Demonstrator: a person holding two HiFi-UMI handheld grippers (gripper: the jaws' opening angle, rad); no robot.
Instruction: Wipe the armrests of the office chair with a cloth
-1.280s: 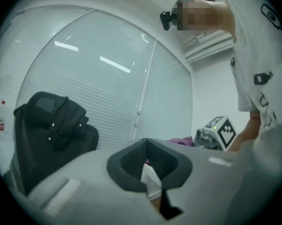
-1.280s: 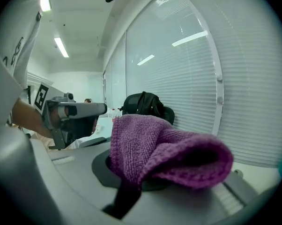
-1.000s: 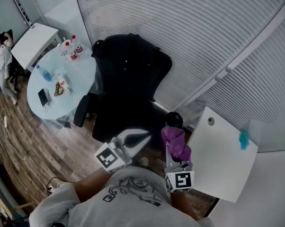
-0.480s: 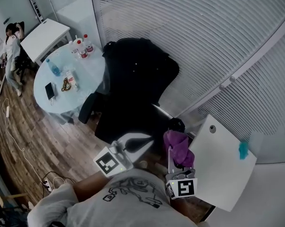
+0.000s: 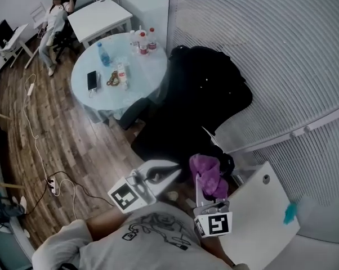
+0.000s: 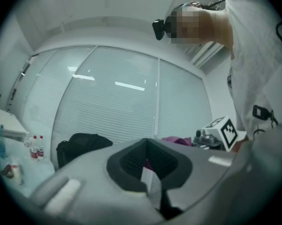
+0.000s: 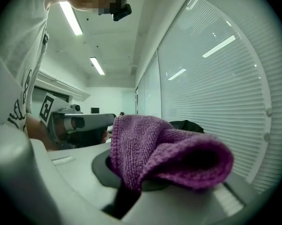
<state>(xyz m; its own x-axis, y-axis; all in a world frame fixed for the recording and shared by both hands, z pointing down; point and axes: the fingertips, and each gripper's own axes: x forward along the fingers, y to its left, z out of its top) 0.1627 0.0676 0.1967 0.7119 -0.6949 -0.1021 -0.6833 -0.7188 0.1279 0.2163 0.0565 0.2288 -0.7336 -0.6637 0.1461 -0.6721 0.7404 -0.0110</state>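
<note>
Right gripper (image 7: 128, 190) jaws are clamped on the purple microfibre cloth (image 7: 165, 150). The cloth bunches up and flops over the jaw tips (most of it hangs free on the window side). In the head view that gripper (image 5: 204, 191) sits low centre, with the cloth (image 5: 208, 175) just at the near edge of the black office chair (image 5: 202, 103). Can't tell whether it touches.

Left gripper (image 6: 150, 173) has its jaws pressed together with nothing held. A sliver of purple shows past the pads. In the head view it (image 5: 170, 166) is just beside the cloth, pointing at the chair seat.

The chair's far armrest (image 5: 133, 112) is angled toward the round pale-blue table (image 5: 105, 97). From the left gripper view the chair back (image 6: 82, 145) is dark against the blinds.

On the table: red-capped bottles (image 5: 145, 40), a blue bottle (image 5: 102, 53) and a phone (image 5: 92, 80). A white desk (image 5: 254, 221) sits at the person's right with a small teal item (image 5: 291, 211) at its far edge. A power strip with cable (image 5: 52, 185) lies on the wood floor, left.
</note>
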